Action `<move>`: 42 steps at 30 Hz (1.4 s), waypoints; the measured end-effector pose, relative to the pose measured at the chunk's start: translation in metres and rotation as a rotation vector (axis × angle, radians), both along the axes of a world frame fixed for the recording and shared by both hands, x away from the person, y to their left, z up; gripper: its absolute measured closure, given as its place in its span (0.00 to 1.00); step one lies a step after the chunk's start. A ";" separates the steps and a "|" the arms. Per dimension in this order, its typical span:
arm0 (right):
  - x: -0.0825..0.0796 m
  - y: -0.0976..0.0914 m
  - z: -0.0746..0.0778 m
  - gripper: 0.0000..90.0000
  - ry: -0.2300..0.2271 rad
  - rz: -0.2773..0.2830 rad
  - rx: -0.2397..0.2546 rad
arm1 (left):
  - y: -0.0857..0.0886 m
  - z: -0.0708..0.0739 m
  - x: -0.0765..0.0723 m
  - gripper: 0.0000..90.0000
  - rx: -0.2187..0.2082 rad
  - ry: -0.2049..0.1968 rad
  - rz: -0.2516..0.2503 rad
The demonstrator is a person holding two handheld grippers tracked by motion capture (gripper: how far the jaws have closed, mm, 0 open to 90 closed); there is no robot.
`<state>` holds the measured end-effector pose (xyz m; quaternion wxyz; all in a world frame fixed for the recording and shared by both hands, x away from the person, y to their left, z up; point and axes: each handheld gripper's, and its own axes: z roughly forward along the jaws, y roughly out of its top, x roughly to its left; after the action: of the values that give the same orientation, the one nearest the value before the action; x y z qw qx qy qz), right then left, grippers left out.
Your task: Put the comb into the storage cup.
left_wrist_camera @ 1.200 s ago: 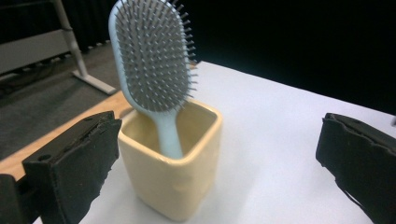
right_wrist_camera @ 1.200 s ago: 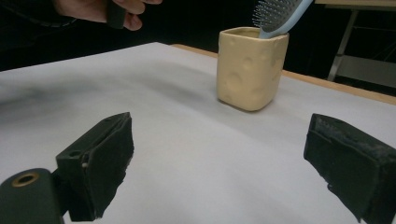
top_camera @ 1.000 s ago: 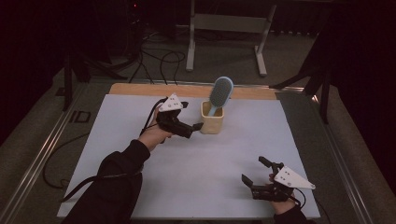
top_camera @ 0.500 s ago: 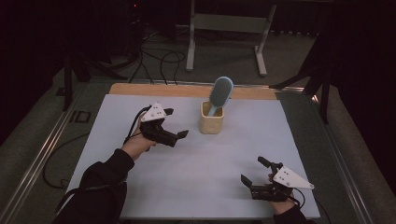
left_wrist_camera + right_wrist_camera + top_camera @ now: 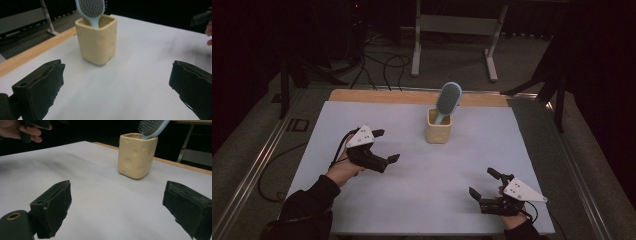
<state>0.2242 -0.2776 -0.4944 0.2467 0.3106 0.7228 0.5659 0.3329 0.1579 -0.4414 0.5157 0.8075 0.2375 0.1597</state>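
Hairbrush (image 5: pixel 448 100) stands handle-down in our yellow cup (image 5: pixel 438 127) at the table's (image 5: pixel 412 190) far middle, its long axis nearly upright, head tilted up and right. Our left gripper (image 5: pixel 386 145) and right gripper (image 5: pixel 482 183) both gape apart, holding nothing.

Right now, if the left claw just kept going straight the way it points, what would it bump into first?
Probably the pale yellow square holder with the light blue hairbrush inside; bare white table lies between, though the holder sits slightly left of the left claw.

Hairbrush (image 5: pixel 448 99): handle hidden inside the cup (image 5: pixel 438 126), head cropped by the top edge in both gripper views; right hand (image 5: pixel 512 220) cut off at the high view's bottom edge.
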 end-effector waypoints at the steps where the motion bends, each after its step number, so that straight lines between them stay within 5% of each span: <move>1: 0.000 0.000 0.000 0.09 0.002 -0.001 0.001 | 0.003 -0.002 -0.003 0.00 0.001 0.006 -0.005; 22: 0.003 0.005 -0.001 0.09 0.002 0.010 -0.009 | 0.059 -0.036 -0.065 0.00 0.054 0.030 0.076; 42: 0.002 0.005 -0.001 0.09 0.009 0.012 -0.012 | 0.096 -0.064 -0.105 0.00 0.102 0.064 0.186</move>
<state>0.2267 -0.2724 -0.4955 0.2420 0.3073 0.7289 0.5618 0.2280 0.2543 -0.5050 0.4490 0.8120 0.3194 0.1927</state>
